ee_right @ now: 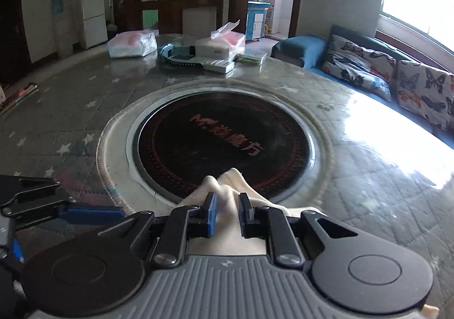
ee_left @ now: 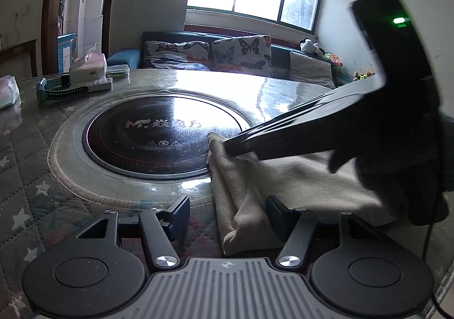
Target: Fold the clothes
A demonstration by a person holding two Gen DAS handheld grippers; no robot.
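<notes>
A cream cloth (ee_left: 247, 185) lies folded on the table, its far corner over the edge of the round black cooktop (ee_left: 147, 134). My left gripper (ee_left: 227, 214) is open, its jaws wide apart, with the cloth's near folded end between the fingers. My right gripper (ee_left: 235, 146) comes in from the right and pinches the cloth's far corner. In the right wrist view the right gripper (ee_right: 227, 211) is shut on the bunched cloth (ee_right: 227, 185), at the near rim of the cooktop (ee_right: 224, 143). The left gripper's finger (ee_right: 88, 214) shows at the left edge.
The table has a quilted star-patterned cover (ee_left: 25, 148) under clear plastic. At its far side lie tissue packs (ee_right: 133, 43), a white box (ee_right: 212, 49) and a watch (ee_left: 59, 89). A sofa with butterfly cushions (ee_left: 241, 52) stands behind, under the window.
</notes>
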